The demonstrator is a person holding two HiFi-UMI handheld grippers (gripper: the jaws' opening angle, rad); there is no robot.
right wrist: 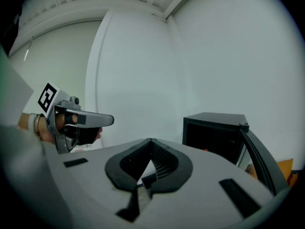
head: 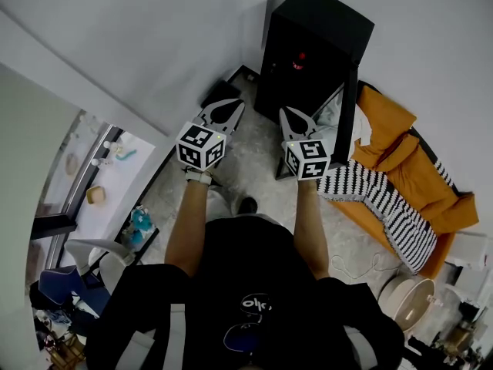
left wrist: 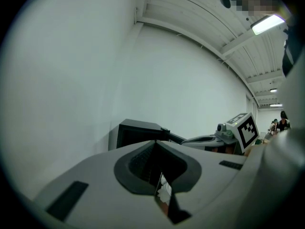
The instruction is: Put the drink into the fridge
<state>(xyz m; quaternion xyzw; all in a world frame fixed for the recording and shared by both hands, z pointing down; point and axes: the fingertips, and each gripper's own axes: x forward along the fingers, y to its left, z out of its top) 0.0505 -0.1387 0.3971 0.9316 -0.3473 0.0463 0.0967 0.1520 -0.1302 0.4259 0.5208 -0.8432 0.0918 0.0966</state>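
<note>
A black mini fridge (head: 312, 41) stands against the white wall, its door (head: 348, 122) swung open to the right and a red glow (head: 299, 58) inside. No drink shows in any view. My left gripper (head: 224, 111) and right gripper (head: 292, 119) are held side by side in front of the fridge, both shut with nothing between the jaws. In the left gripper view the left gripper (left wrist: 156, 147) points past the fridge (left wrist: 136, 133), with the right gripper (left wrist: 209, 140) beside it. In the right gripper view the right gripper (right wrist: 151, 147) faces the fridge (right wrist: 214, 132) and its open door (right wrist: 259, 156).
An orange mattress (head: 420, 176) with a black-and-white striped blanket (head: 370, 195) lies right of the fridge. A white cable (head: 358, 268) and a round beige tub (head: 408, 299) sit on the floor at the lower right. A cluttered white desk (head: 115, 183) stands left.
</note>
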